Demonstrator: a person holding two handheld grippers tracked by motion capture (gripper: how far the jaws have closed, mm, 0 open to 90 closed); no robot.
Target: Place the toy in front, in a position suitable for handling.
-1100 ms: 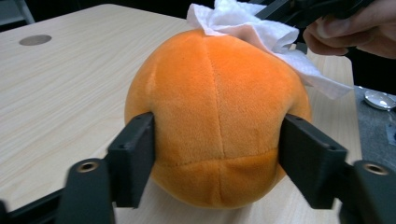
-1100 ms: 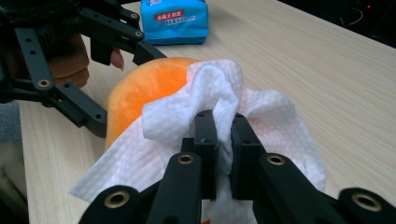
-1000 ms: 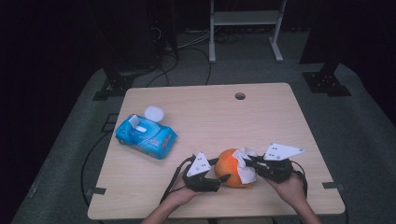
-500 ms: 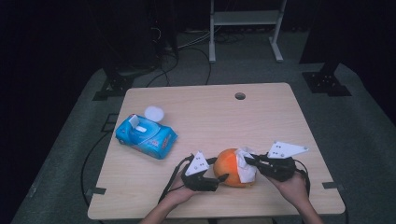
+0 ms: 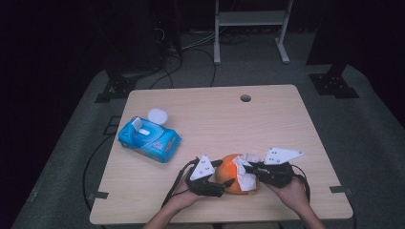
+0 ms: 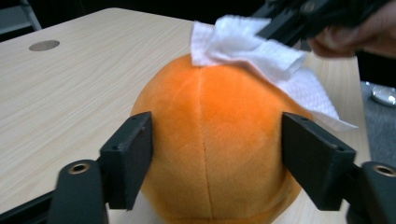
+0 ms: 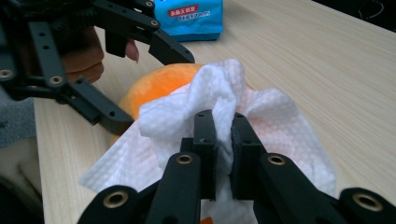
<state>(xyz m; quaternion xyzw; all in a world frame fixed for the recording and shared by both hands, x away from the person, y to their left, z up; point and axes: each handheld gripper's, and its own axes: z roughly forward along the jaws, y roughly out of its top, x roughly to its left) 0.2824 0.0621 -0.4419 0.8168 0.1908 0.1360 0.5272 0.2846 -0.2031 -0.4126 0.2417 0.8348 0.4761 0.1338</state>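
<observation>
Logged on the pale wooden surface (image 5: 215, 119), near its front edge and about midway across: an orange plush ball (image 5: 228, 171), resting with a seam running up its face in the left gripper view (image 6: 210, 140). Well apart, toward the far left: a blue pack of wet wipes (image 5: 150, 139) with a white round disc (image 5: 157, 115) just beside it; same pack at the top of the right gripper view (image 7: 196, 16). Round hole (image 5: 245, 98) near the far edge. Left claw (image 5: 225, 187), held in the left hand (image 5: 184, 198), reaches in level from the ball's left and straddles it, one black jaw on each flank (image 6: 217, 154); jaws just now opening wider, ball between them. Lie against or just beside the plush, with no dent visible; cannot tell whether the pads press, so grasp or release left undecided. Right claw (image 5: 248, 169), held in the right hand (image 5: 291, 193), comes in from the ball's right, clenched tight on a bunched fold of a white wipe (image 7: 280, 121), with only a narrow slit between the jaws (image 7: 223, 121). Wipe drapes over the top and right side of the ball (image 5: 246, 179), touching the plush; crumpled ridge at the crown and a loose corner hanging off the far side in the left gripper view (image 6: 252, 46). Ball partly covered in the right gripper view (image 7: 154, 84).
</observation>
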